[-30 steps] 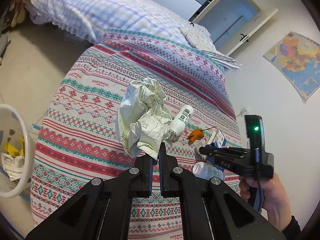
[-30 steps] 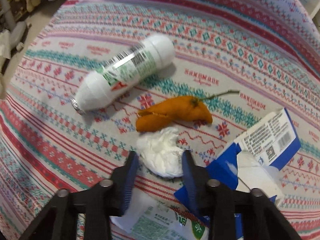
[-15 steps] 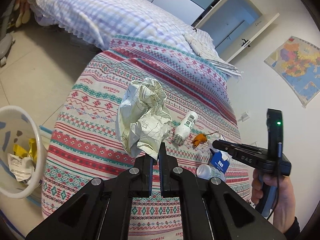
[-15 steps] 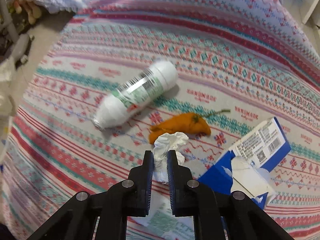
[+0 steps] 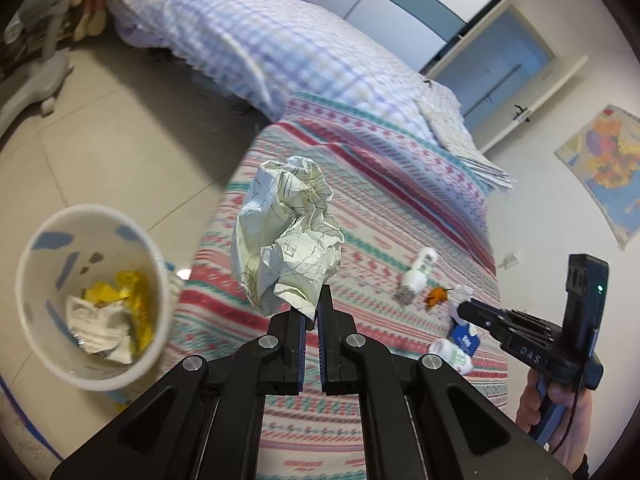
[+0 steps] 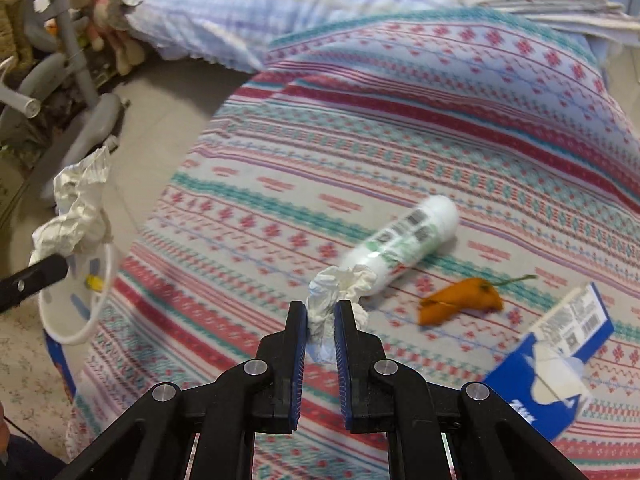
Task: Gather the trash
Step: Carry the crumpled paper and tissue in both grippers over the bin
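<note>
My left gripper point(image 5: 313, 307) is shut on a big crumpled paper ball point(image 5: 286, 238), held in the air over the bed's edge, right of the white trash bin point(image 5: 24, 276) on the floor. The bin holds yellow and white scraps. My right gripper point(image 6: 321, 314) is shut on a white tissue wad point(image 6: 336, 292), lifted above the patterned bedspread point(image 6: 400, 128). It also shows in the left wrist view point(image 5: 464, 307). On the bedspread lie a white bottle point(image 6: 404, 246), an orange peel point(image 6: 460, 306) and a blue carton point(image 6: 556, 364).
Another white bottle point(image 5: 452, 356) lies by the carton. A checked quilt point(image 5: 256, 36) covers the far bed. A grey stand point(image 6: 76, 92) and soft toys point(image 6: 100, 8) are on the tiled floor at left. The bin point(image 6: 76, 312) stands beside the bed's left edge.
My right gripper closed on the tissue wad and lifted it off the bedspread. My left gripper carried the paper ball left and back, bringing the bin more into view.
</note>
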